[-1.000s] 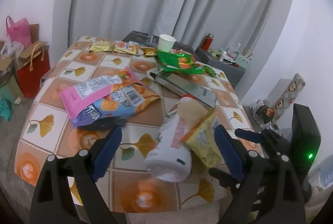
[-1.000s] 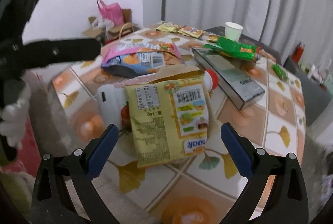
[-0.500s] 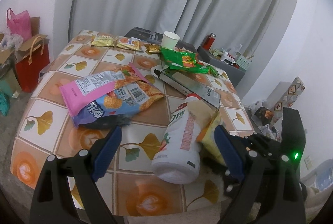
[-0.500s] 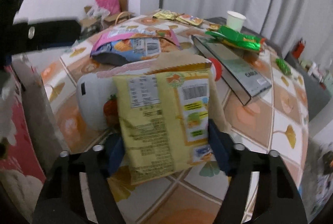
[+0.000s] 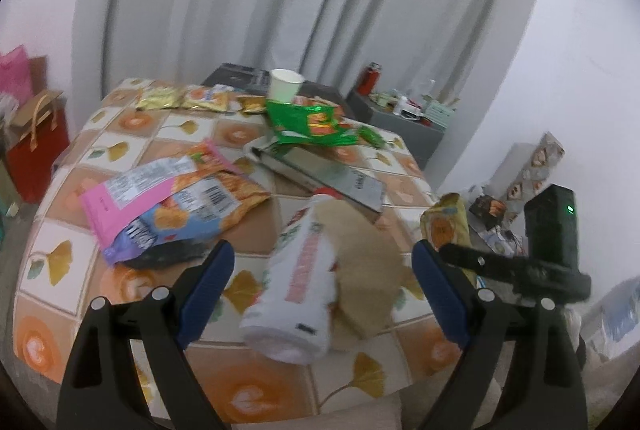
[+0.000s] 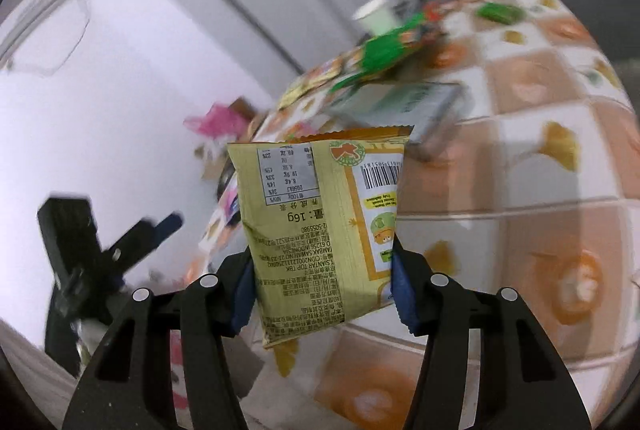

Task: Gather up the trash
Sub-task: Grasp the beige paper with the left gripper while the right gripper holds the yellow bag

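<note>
The yellow snack packet hangs in the air off the table's edge with my right gripper shut on its lower part; the jaws are still closing on its sides. In the left wrist view that packet shows at the right, beyond the table corner. My left gripper stands open above the near table edge, empty. Between its fingers lies a white plastic bottle on its side with a brown paper scrap leaning on it. Pink and blue chip bags, a green wrapper and a paper cup lie farther back.
The table has a tiled leaf-pattern cloth. A long grey box lies across its middle and small gold packets at the far edge. A red paper bag stands on the floor at left. A grey side table with clutter stands at right.
My right gripper closed on the yellow packet, lifted it off the bottle and carried it right past the table corner while rolling. The brown scrap now lies uncovered on the bottle. My left gripper stayed open.
</note>
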The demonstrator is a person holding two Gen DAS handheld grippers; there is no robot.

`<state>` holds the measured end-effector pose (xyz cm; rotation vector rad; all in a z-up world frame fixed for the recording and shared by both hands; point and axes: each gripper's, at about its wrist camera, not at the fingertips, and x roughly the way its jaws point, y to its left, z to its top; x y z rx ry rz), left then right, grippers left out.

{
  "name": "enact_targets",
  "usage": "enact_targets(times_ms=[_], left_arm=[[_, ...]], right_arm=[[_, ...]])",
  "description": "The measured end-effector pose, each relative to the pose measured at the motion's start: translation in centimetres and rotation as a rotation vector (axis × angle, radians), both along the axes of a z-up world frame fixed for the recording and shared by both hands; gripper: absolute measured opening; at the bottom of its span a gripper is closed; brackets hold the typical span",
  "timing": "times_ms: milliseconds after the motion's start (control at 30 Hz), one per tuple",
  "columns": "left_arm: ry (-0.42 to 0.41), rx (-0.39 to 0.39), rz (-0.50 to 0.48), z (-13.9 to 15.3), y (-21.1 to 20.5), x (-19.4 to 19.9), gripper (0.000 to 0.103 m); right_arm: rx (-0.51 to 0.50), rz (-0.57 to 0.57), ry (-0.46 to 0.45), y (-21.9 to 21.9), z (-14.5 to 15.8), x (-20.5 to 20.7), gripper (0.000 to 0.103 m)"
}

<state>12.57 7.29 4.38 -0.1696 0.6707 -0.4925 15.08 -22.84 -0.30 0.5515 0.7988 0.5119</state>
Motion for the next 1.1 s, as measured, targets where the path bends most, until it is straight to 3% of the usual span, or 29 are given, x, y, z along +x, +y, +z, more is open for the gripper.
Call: enact_targets(times_ms=[267, 333, 433, 567, 700, 767, 833, 867, 967, 1100], left_arm=[[-0.061, 0.194, -0.173, -0.2, -6.6, -1.7, 0.088], [-0.078, 0.276, -0.209, -0.9, -8.8, -2.2, 0.087], [-0.105, 0.467, -0.264, -3.0, -12.8, -2.8, 0.083], [-0.051, 0.583, -0.286, -6.1, -15.7, -1.7, 0.075], [-0.048, 0.688, -0.237, -8.3, -16.8, -0.4, 0.068], [-0.017, 0.719, -0.212, -9.2, -16.9, 0.5, 0.06], [0.0, 0.701, -0.198, -9.3, -16.6, 0.9, 0.053], [0.006, 0.702, -0.193, -9.3, -16.5, 1.1, 0.039], [0.019, 0.691, -0.191, -9.0, -16.3, 1.3, 0.013], [-0.007, 0.661, -0.172, -7.8, -16.0, 1.3, 0.004]], right_arm=[[-0.18, -0.16, 0.0, -3.4, 0.6, -1.6, 0.053], [-0.191, -0.177, 0.005, -4.0, 0.3, -1.9, 0.053], [-0.189, -0.187, 0.009, -4.6, -0.1, -1.9, 0.053], [-0.173, -0.184, 0.017, -4.9, -0.8, -1.8, 0.053], [-0.161, -0.182, 0.017, -5.2, -1.0, -1.7, 0.053], [-0.155, -0.184, 0.015, -5.4, -0.9, -1.8, 0.053], [-0.152, -0.186, 0.012, -5.5, -0.9, -1.8, 0.053], [-0.15, -0.188, 0.01, -5.7, -0.9, -1.9, 0.053], [-0.142, -0.187, 0.008, -5.9, -1.0, -2.0, 0.053], [-0.133, -0.187, 0.006, -6.1, -1.0, -2.1, 0.053]])
